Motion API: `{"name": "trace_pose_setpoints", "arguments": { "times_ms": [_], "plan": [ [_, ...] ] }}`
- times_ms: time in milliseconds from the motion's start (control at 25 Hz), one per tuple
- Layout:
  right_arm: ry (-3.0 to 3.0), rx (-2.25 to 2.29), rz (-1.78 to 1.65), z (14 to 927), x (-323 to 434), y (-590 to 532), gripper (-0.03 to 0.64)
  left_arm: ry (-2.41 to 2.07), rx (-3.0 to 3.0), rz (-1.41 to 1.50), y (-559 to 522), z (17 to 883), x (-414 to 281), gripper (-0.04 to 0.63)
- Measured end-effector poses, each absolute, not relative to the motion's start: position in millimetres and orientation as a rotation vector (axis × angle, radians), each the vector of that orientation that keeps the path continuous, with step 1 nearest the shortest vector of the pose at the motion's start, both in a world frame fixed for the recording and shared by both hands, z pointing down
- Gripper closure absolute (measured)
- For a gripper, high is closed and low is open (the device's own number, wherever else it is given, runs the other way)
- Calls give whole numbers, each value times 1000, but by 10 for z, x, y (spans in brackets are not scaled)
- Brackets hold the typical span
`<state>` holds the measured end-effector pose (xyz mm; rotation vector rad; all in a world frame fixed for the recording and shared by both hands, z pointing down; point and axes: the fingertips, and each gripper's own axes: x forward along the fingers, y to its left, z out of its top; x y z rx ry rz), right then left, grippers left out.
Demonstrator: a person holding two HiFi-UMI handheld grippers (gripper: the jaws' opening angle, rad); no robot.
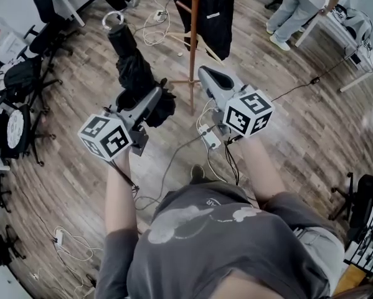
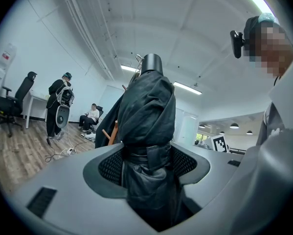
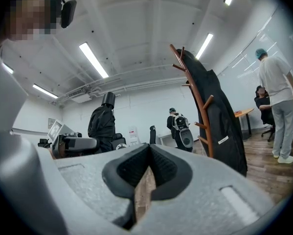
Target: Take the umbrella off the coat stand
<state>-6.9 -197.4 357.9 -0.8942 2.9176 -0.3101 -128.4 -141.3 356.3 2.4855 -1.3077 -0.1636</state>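
One umbrella (image 1: 133,67), one coat stand (image 1: 194,48) (bearing one coat (image 1: 217,17)).

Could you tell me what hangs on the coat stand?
A black coat hangs on the coat stand; pegs beneath it are covered. The left gripper holds the umbrella.

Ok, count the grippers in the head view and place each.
2. The left gripper is at left, jaws shut on the black umbrella. The right gripper is at right, jaws together and empty, the coat stand beyond it. None looks hidden.
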Motion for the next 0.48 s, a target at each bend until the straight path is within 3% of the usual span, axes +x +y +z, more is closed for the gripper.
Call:
{"name": "trace_pose_setpoints", "arguments": {
  "times_ms": [480],
  "plan": [
    [2942, -903, -364, 3709, -276, -1123, 618, -1368, 2441, -102, -378, 3872, -1509, 321]
  ]
}}
